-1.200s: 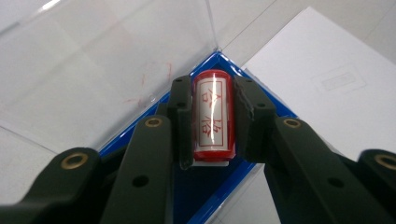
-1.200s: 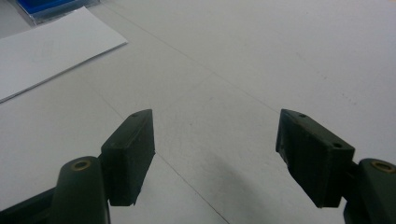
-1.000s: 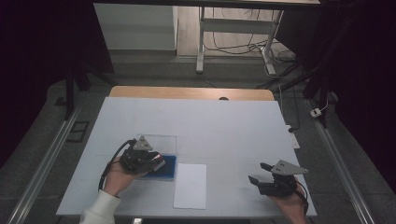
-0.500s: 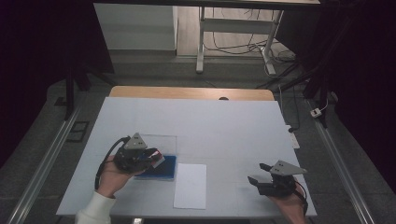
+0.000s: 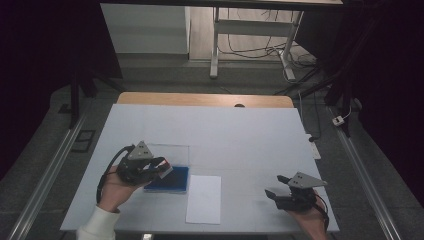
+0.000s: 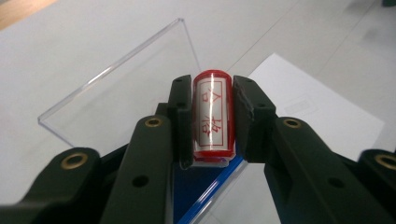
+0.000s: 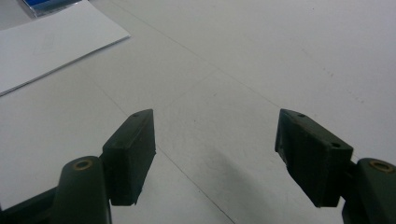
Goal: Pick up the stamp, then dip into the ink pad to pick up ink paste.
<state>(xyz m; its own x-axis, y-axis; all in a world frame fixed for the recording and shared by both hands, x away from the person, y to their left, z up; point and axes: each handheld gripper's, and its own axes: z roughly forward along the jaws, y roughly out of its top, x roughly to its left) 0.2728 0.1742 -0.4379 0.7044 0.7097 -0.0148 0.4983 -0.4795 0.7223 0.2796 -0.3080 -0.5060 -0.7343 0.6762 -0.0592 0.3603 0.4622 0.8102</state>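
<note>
Red-rimmed stamp [image 6: 212,116] (red characters on white face).

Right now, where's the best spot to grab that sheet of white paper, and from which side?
Probably the paper's right edge, coming in from the right with the open right gripper. It lies flat on the table, so a jaw must slide under an edge; the blue case crowds its left side.

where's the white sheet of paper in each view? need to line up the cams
High view: the white sheet of paper lies bottom centre, right of the blue ink pad case.
Left gripper view: right of centre, behind the red cylindrical stamp in the left tool.
Right gripper view: top left corner.
Shared landmark: the blue case, touching the paper's near corner.
</note>
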